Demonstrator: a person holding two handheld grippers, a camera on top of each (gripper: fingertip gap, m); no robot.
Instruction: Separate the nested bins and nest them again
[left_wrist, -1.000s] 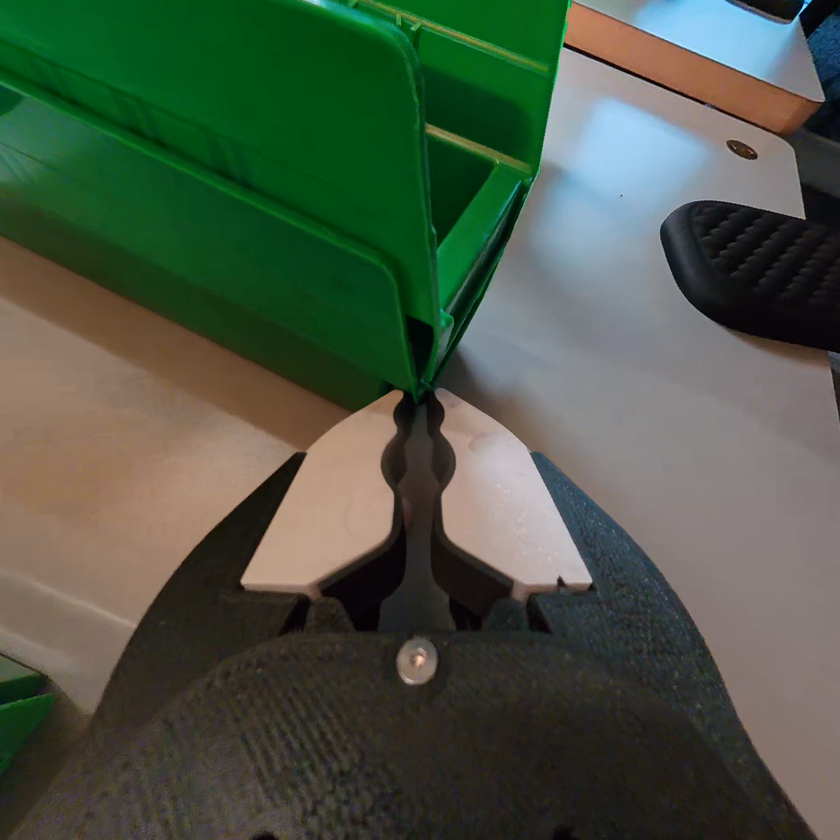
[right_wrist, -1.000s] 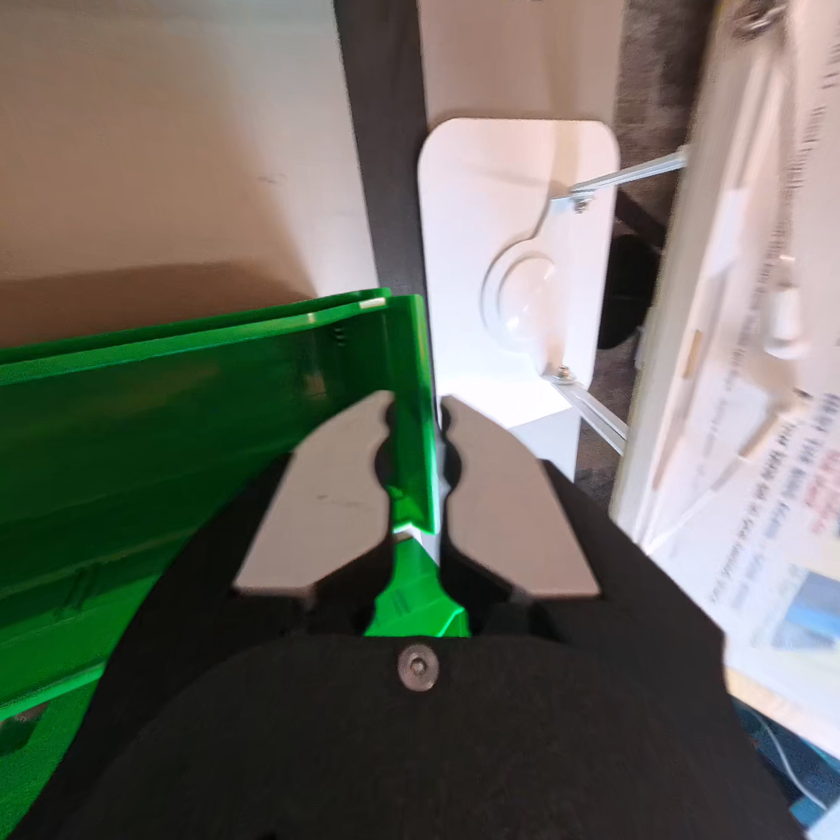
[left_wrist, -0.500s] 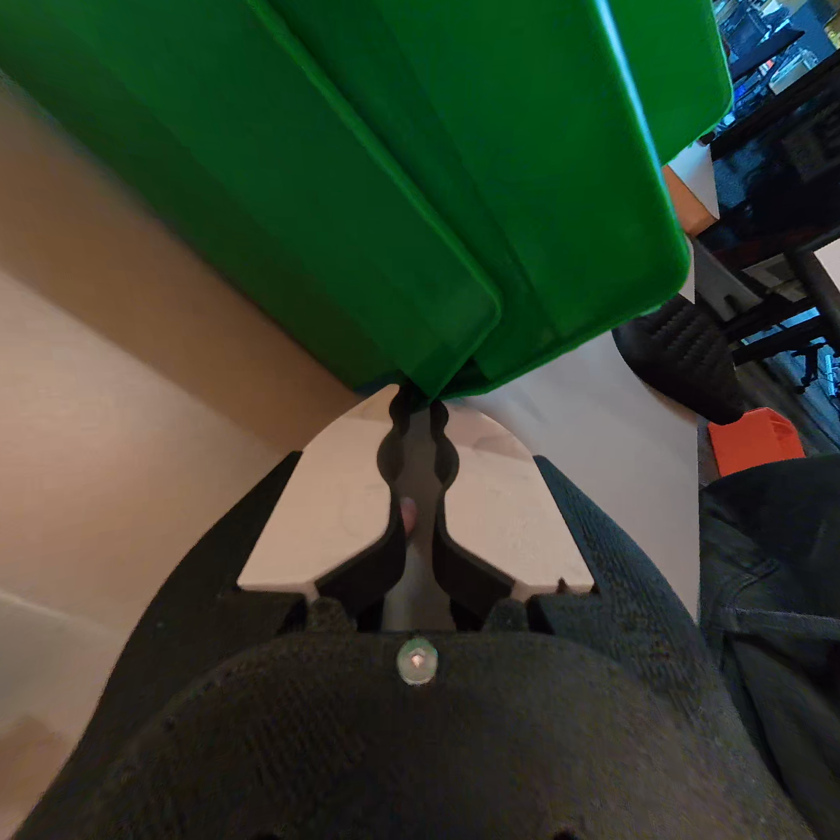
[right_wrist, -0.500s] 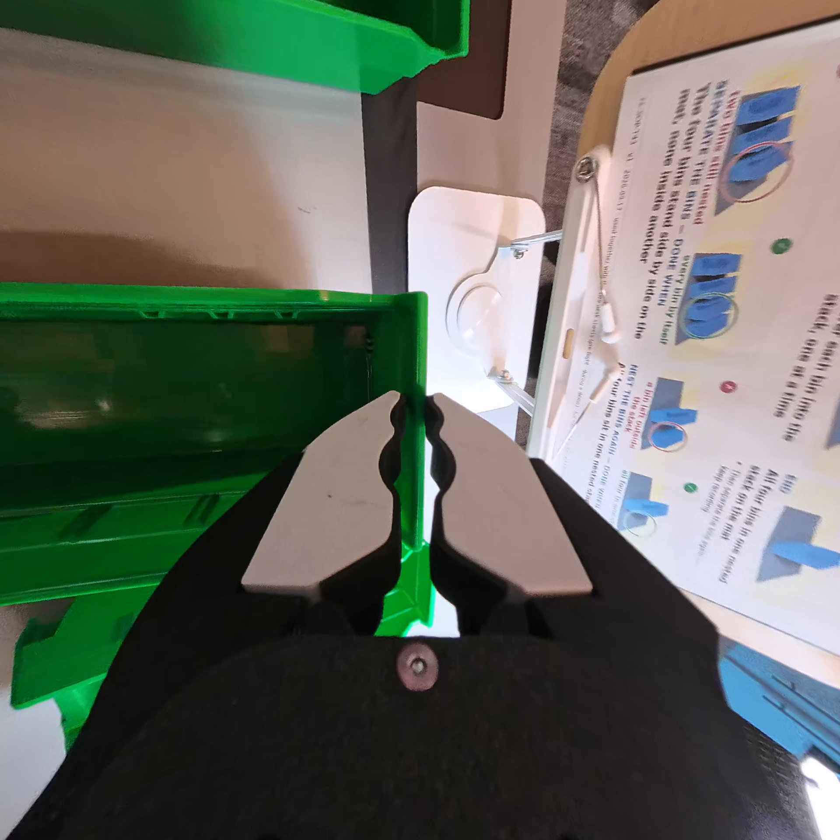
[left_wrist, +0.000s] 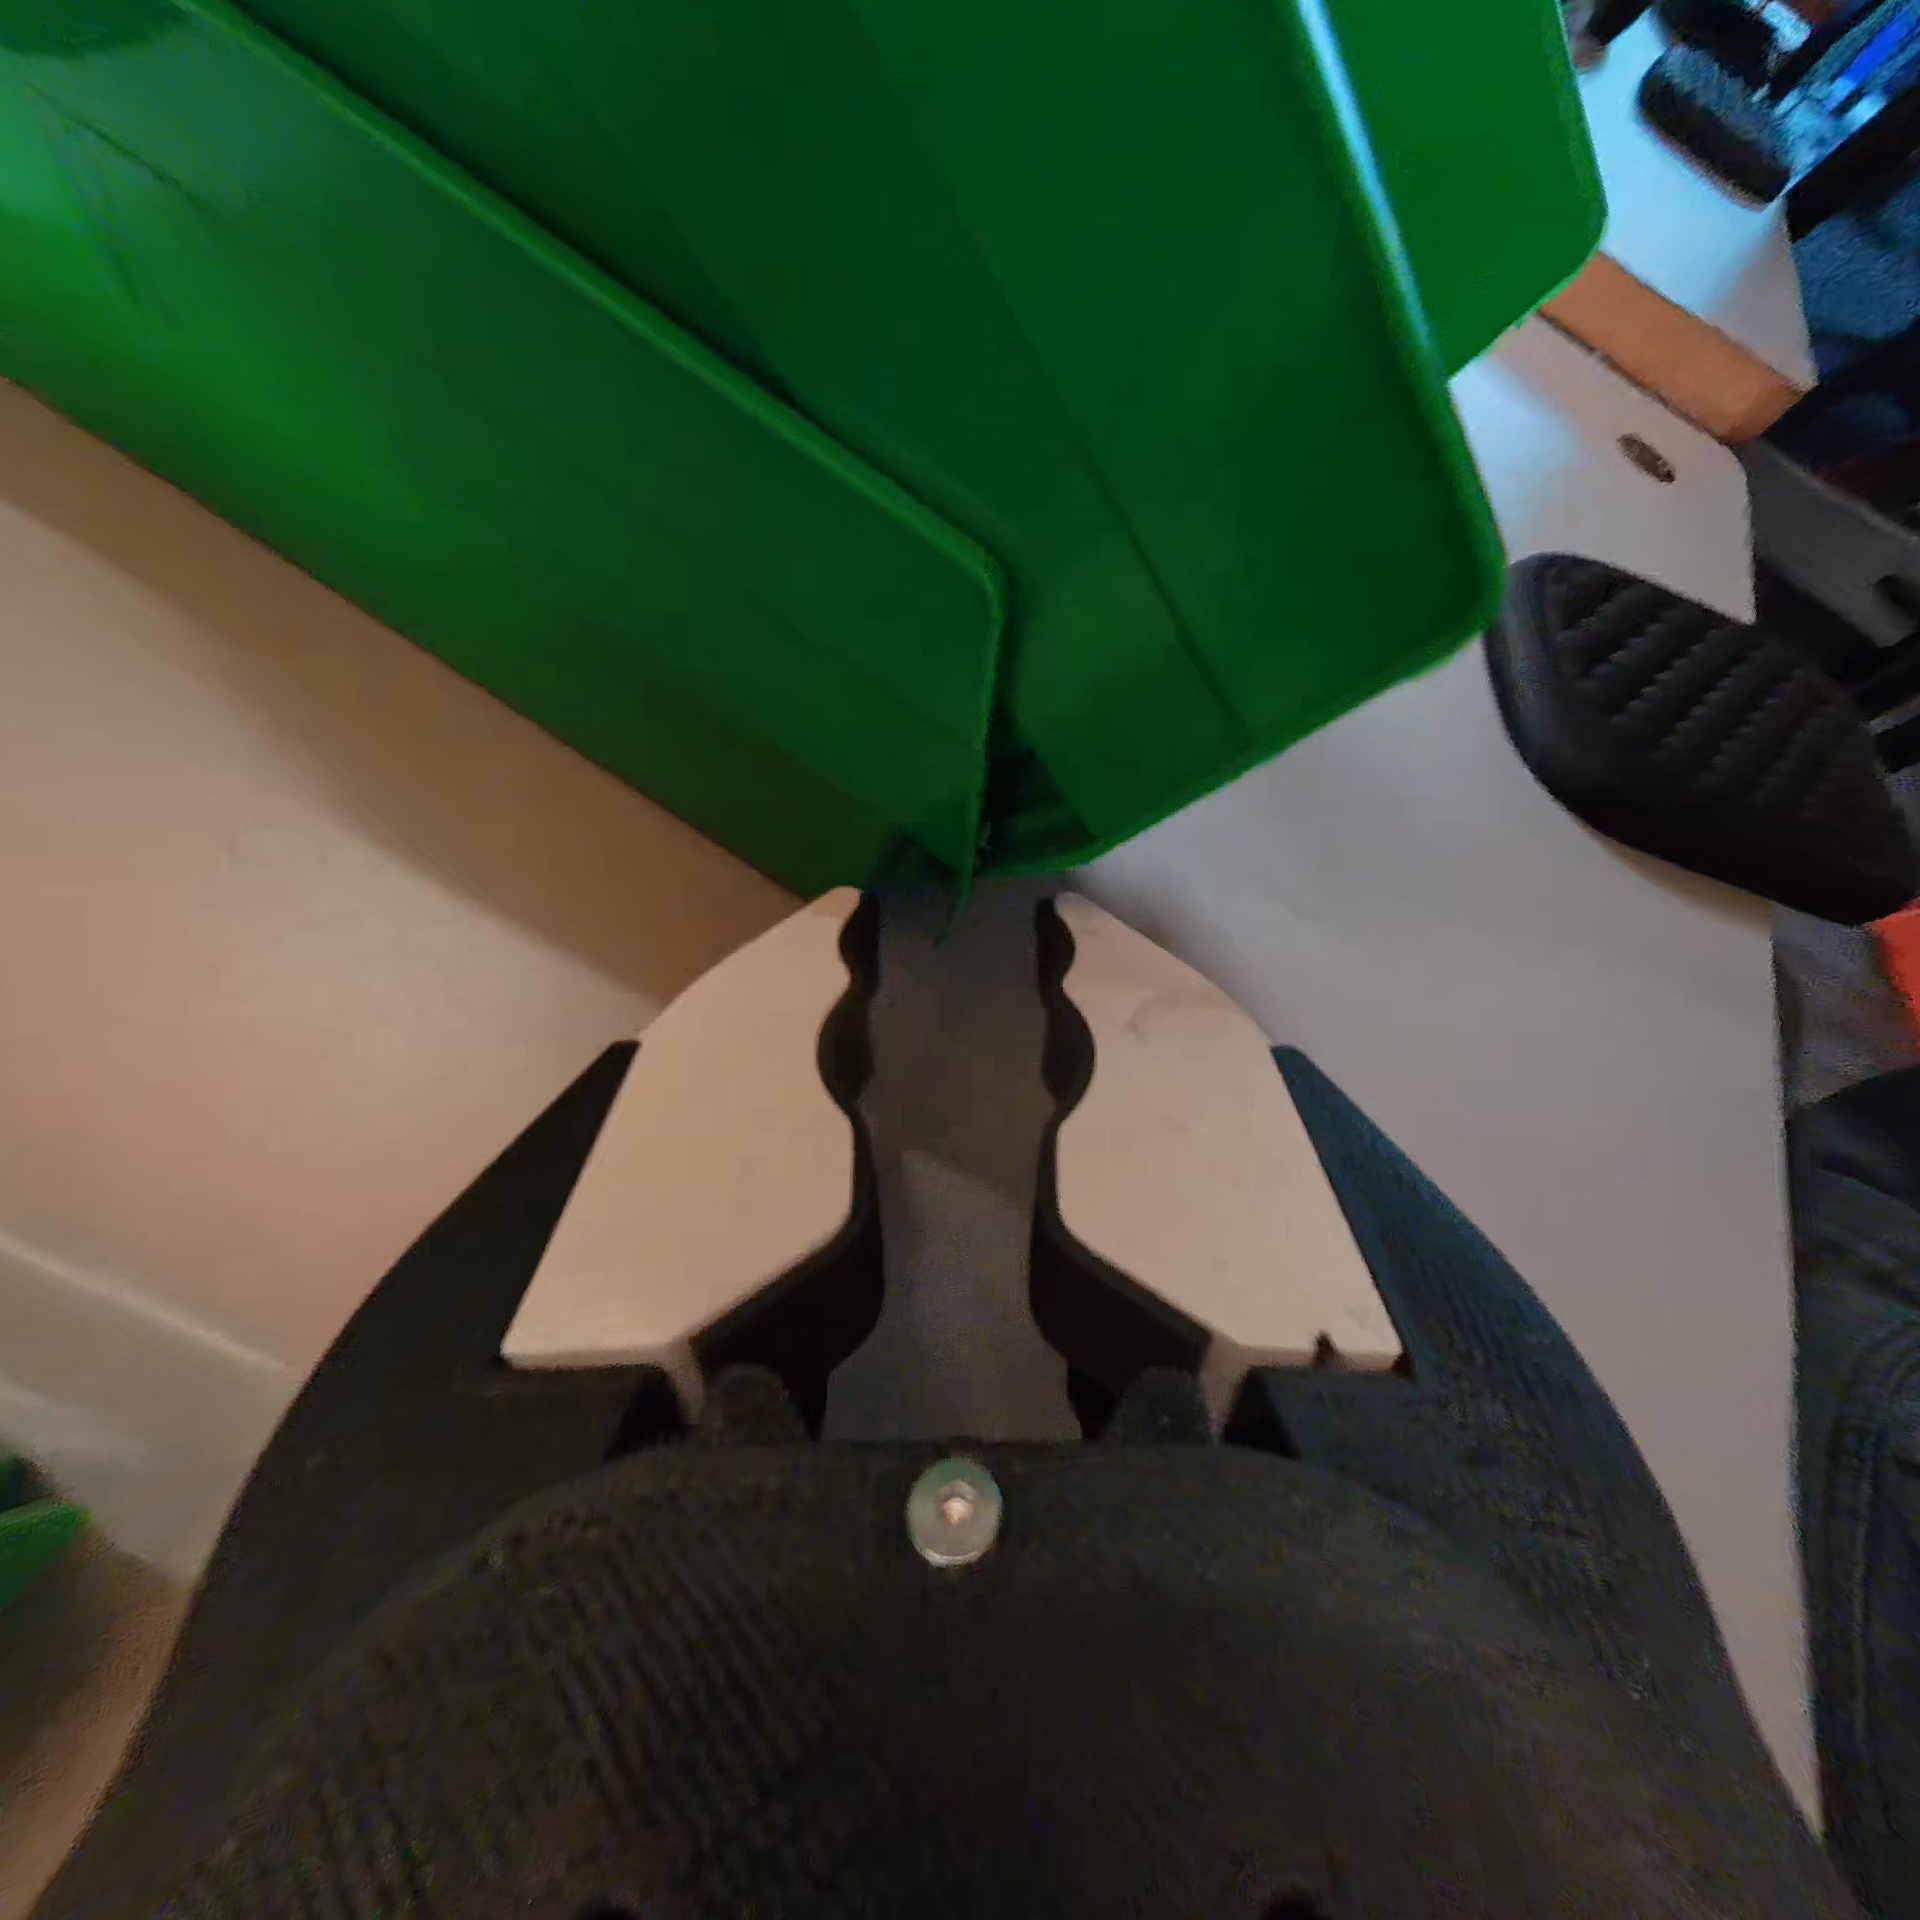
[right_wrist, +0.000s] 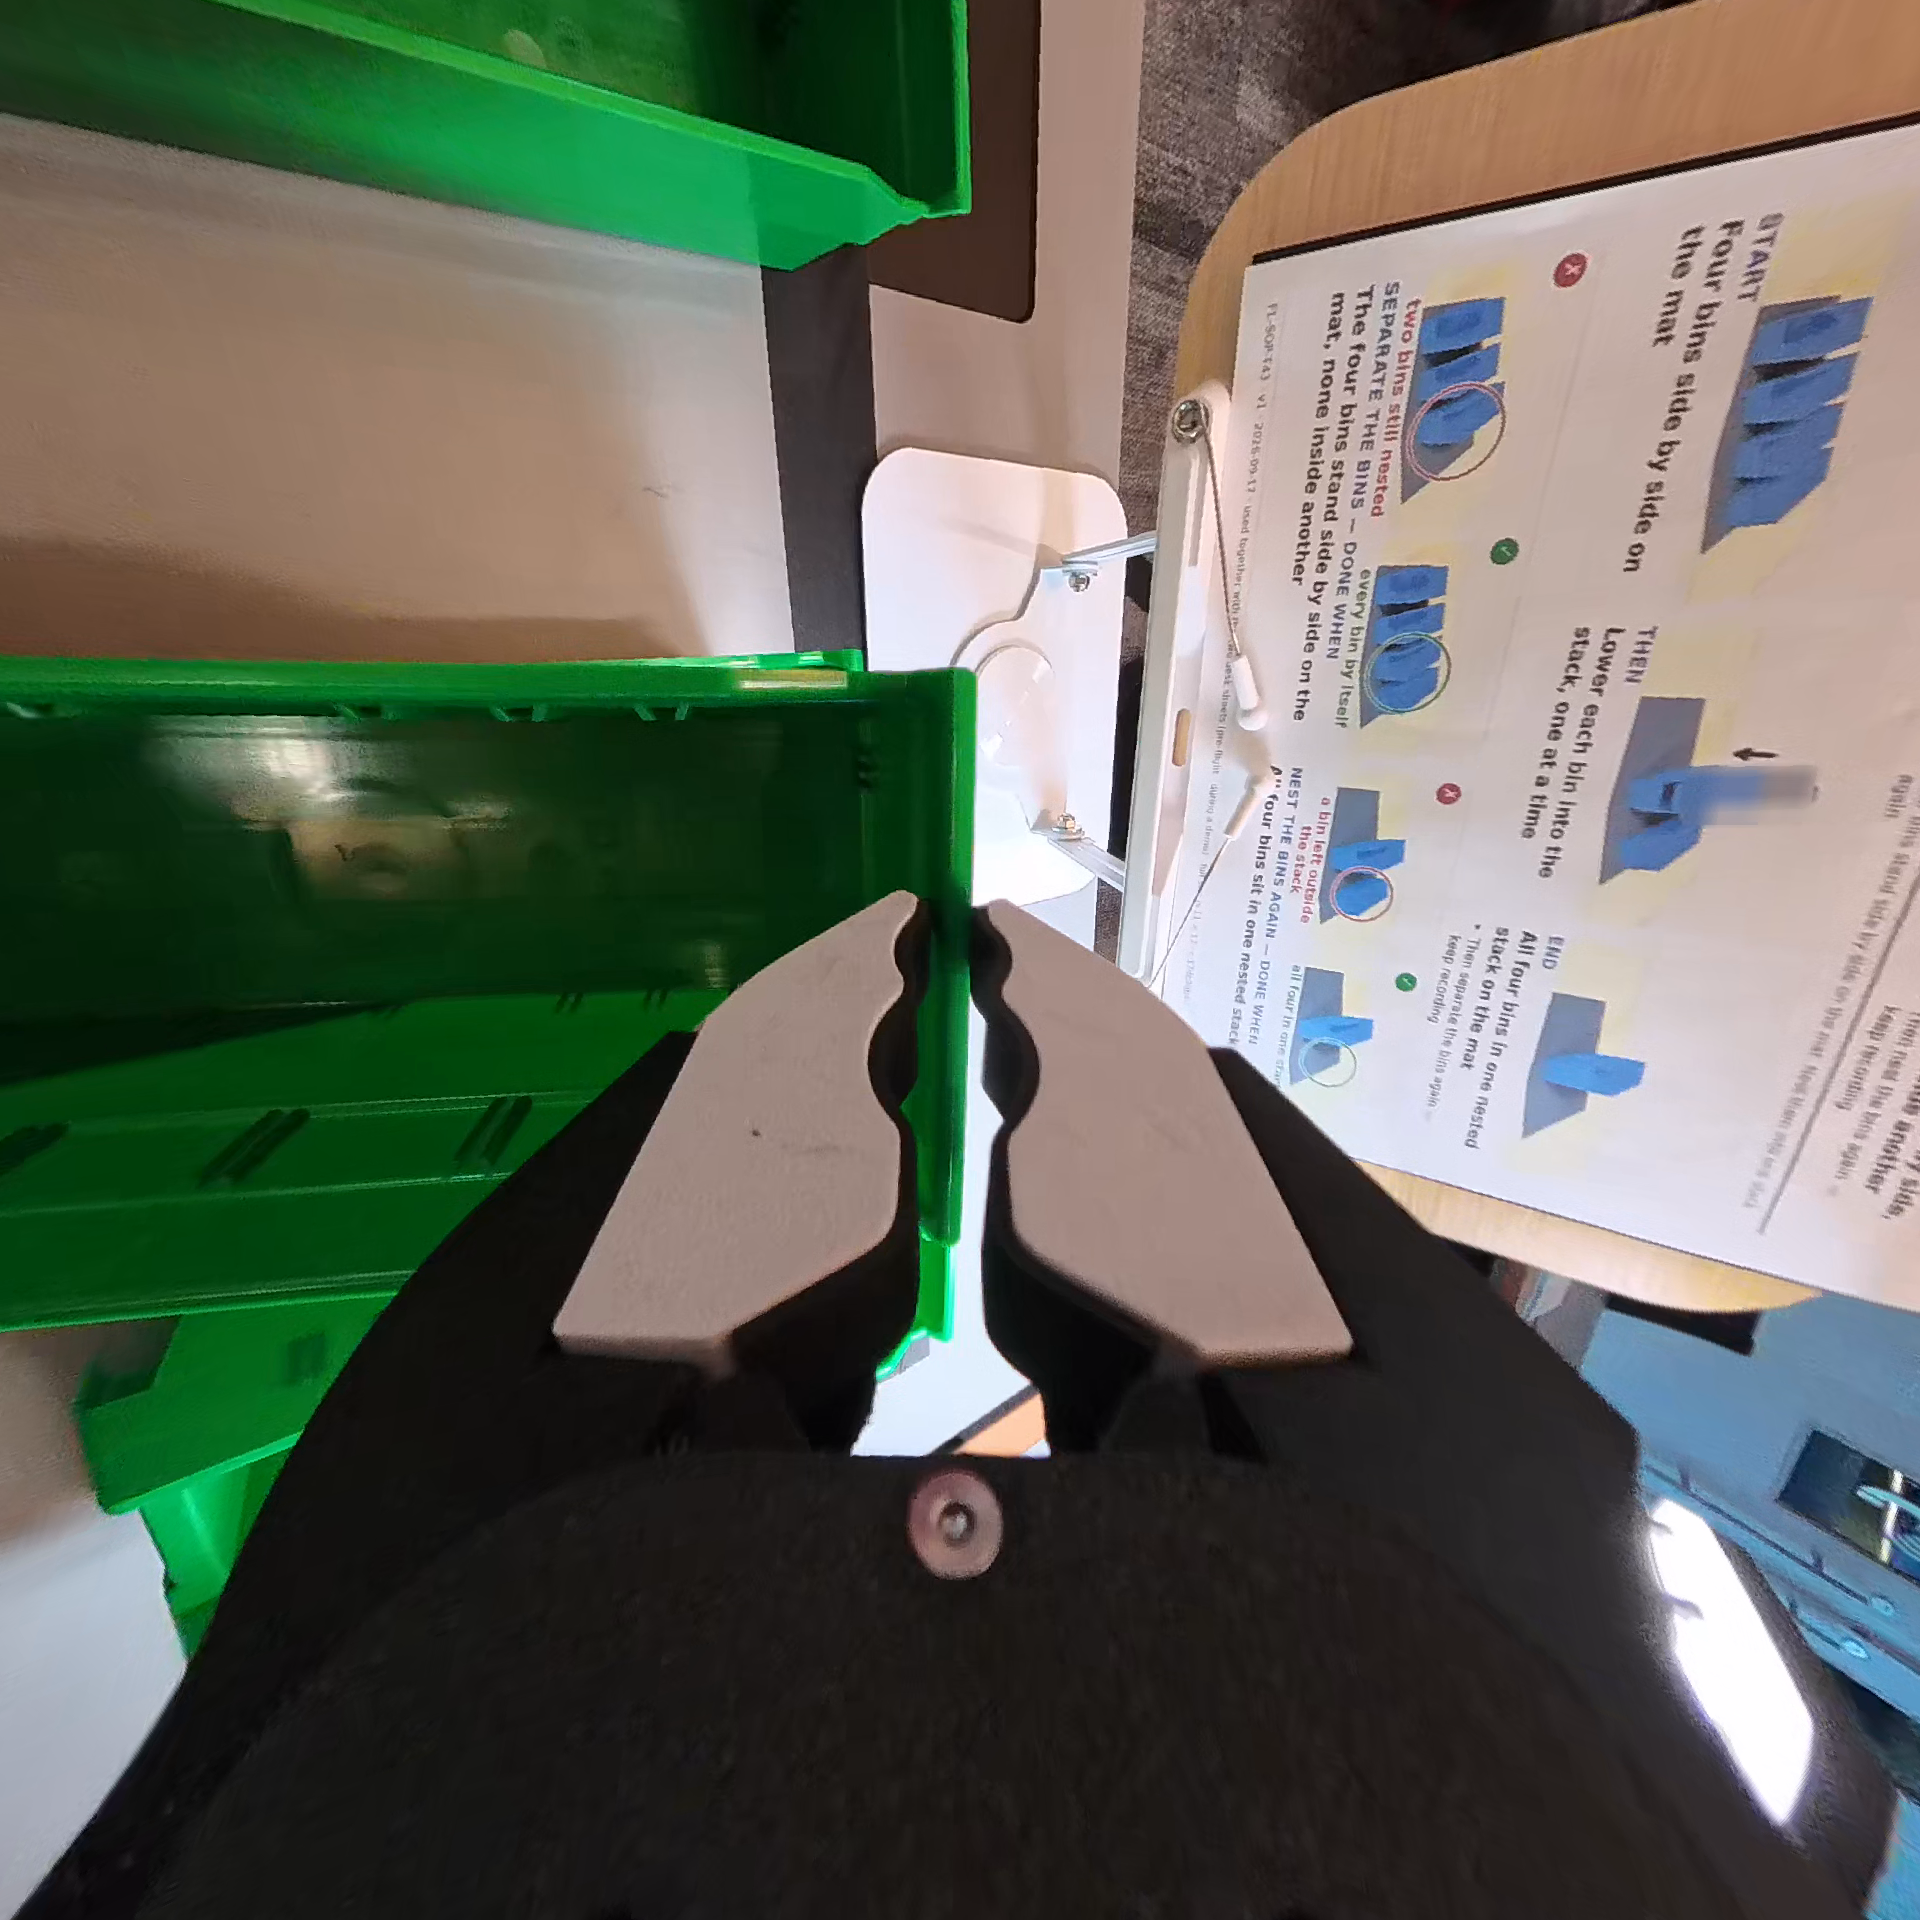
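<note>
Left gripper (left_wrist: 951, 914) now parted, letting go of nested green bins (left_wrist: 727, 416) at twelve o'clock above worktop (left_wrist: 260, 987). Right gripper (right_wrist: 945, 920) clenched on bin end wall (right_wrist: 940, 831). Suggests handover to right for separating.

Open left gripper (left_wrist: 951, 920) below tilted green bins (left_wrist: 831, 416).

The green bins (left_wrist: 727, 416) run off the top and left edges of the left wrist view, so their full shape is unseen. In the right wrist view, the right gripper (right_wrist: 948, 920) hides part of a bin wall (right_wrist: 940, 1039), and the instruction sheet (right_wrist: 1558, 675) is cut off at the right edge.
</note>
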